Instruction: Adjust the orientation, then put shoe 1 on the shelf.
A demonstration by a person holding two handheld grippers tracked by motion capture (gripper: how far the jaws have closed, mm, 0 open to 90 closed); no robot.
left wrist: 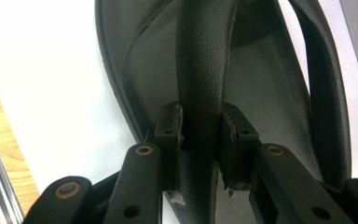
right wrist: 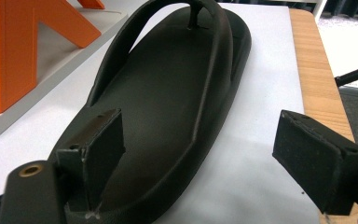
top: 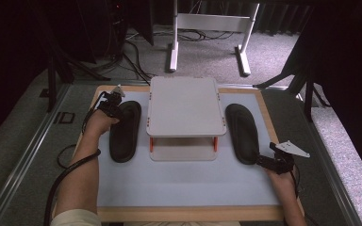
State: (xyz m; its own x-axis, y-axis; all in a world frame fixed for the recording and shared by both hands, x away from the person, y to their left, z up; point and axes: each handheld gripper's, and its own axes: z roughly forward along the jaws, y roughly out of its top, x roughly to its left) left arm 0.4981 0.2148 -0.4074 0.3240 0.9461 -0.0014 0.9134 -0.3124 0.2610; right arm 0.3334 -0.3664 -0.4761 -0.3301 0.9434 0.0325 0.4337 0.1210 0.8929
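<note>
Left gripper (left wrist: 204,135): jaws clamped on the near strap of the left sandal (top: 125,130), the one raised part that gives a lift hold. That sandal lies flat left of the grey two-tier rack (top: 185,106). Right gripper (right wrist: 214,149): jaws wide apart, holding nothing, straddling the heel of the right sandal (right wrist: 168,107), apparently lined up to grasp. Both sandals sit on the pale mat (top: 188,183).

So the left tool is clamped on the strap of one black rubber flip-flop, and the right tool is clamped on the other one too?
Not quite: the right tool is open, its pads either side of the right black rubber flip-flop's heel, as the right gripper view shows. The left tool does clamp the left black rubber flip-flop's strap.
</note>
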